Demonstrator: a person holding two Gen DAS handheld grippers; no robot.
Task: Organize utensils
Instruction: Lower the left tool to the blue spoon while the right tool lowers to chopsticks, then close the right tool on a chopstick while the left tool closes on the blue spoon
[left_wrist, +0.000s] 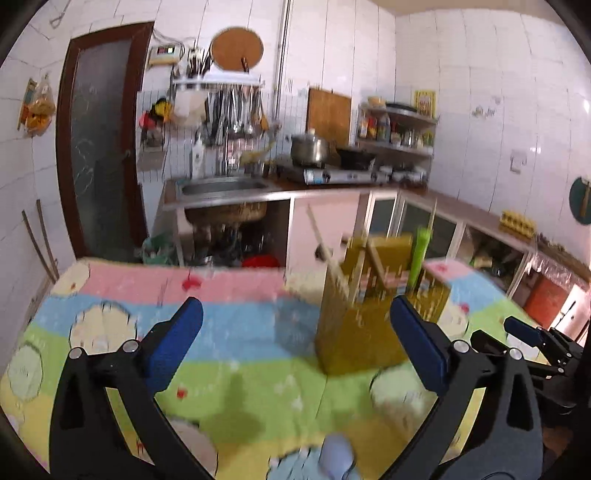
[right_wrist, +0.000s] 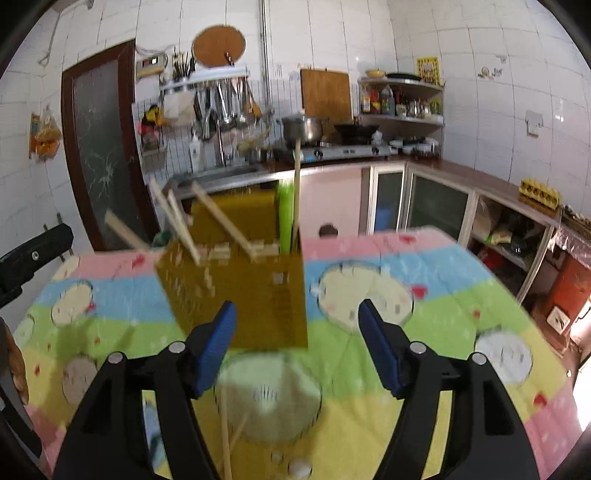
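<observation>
Quilt (right_wrist: 424, 339) in pink, blue, green and yellow bands covers the whole table, and everything we work with rests on it. Largest on it is the yellow perforated utensil holder (right_wrist: 258, 295), standing toward the far edge, about midway along it in the right wrist view. Several wooden chopsticks (right_wrist: 218, 218) lean out of it at loose angles, one long one stands nearly upright at its right side, and a green utensil handle (right_wrist: 285, 214) rises beside that.

Our right gripper (right_wrist: 297, 347) is released, its blue pads spread wide with nothing between them, hovering just in front of the holder. Our left gripper (left_wrist: 295, 350) is likewise spread and empty; in its view the holder sits to the right, close by the right-hand pad.

Two loose chopsticks (right_wrist: 226, 435) lie on the quilt at the near edge, below the right gripper, crossing a pale round patch. A small pale blue object (left_wrist: 336, 454) sits at the near edge in the left view; blur keeps us from naming it.

We judge the loose chopsticks light, stiff and thin, apt to roll or slip on soft fabric, so we would pinch them near mid-length. The holder looks light and top-heavy with its leaning load, so dropping sticks in gently, or steadying its wall, seems wise.
</observation>
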